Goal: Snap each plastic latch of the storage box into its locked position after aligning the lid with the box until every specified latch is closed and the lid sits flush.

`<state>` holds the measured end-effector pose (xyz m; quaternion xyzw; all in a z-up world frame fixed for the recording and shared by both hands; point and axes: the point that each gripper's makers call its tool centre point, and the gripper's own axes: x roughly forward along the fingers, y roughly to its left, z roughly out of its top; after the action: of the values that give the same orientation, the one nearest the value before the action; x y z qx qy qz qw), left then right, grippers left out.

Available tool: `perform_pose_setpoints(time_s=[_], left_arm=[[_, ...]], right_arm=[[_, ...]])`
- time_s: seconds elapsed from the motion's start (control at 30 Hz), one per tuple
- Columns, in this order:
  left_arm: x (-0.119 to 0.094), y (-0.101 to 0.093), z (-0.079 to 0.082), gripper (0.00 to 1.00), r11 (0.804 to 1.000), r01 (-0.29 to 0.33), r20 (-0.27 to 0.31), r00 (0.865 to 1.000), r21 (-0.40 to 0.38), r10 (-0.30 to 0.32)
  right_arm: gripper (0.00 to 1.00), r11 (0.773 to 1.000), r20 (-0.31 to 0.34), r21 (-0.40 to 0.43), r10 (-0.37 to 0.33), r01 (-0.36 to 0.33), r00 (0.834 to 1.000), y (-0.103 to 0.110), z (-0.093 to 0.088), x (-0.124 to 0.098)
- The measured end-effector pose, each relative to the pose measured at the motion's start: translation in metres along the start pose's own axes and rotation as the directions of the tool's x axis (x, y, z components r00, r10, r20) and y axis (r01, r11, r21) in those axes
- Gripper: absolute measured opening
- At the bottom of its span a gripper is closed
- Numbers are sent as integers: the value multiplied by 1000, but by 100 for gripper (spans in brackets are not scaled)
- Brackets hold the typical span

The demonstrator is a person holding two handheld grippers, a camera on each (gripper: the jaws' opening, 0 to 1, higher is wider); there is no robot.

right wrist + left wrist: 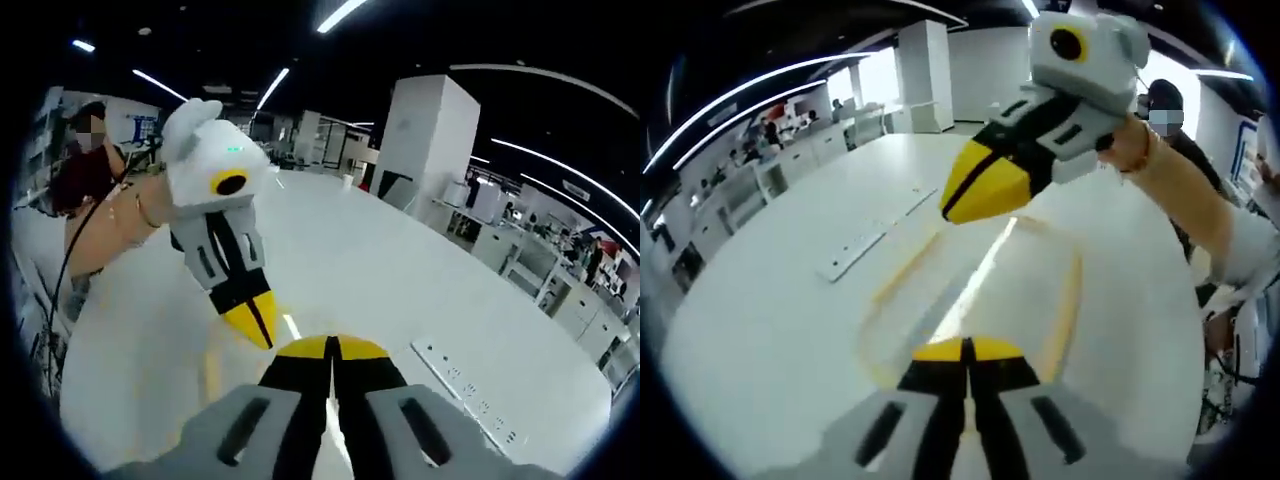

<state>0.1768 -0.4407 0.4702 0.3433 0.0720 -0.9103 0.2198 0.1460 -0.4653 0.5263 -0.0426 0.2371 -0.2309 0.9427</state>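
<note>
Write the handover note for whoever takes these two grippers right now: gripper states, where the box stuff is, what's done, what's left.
Left gripper: shut, empty, held above the white table.
Right gripper: shut, empty, held up beside the left one, also over the table.
Job's things: a translucent lid with a yellowish rim lies flat on the table under both grippers. Whether the box is beneath it, and where the latches are, cannot be told from these views.
Also on the table: a white power strip, off to one side of the lid.
Done: no latch can be confirmed closed.
Left: check the lid's alignment, then snap each latch shut.
</note>
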Motion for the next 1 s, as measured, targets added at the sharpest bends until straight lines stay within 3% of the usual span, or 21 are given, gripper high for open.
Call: perform_pose_setpoints(time_s=[0.2,0.4,0.5,0.6,0.7,1.0], left_arm=[[-1,-2,-3,0,1000,-16,-24,1000,27,17],[3,-1,-2,0,997,-54,-75,996,48,57],[4,0,-2,0,996,-67,-99,993,53,72],[4,2,-3,0,996,-74,-117,990,52,80],[4,3,-2,0,996,-75,-129,988,55,82],[4,4,-1,0,995,-79,-143,986,63,88]], right_arm=[[0,1000,9,20,19,-20,1000,19,-5,-5],[0,998,-35,-22,52,-53,998,56,-23,-4],[0,999,-32,-16,46,-46,998,76,-34,-8],[0,997,-20,-60,49,-50,999,92,-38,-8],[0,994,-28,-50,96,-97,995,107,-47,-5],[0,992,-96,-55,105,-111,990,106,-68,5]])
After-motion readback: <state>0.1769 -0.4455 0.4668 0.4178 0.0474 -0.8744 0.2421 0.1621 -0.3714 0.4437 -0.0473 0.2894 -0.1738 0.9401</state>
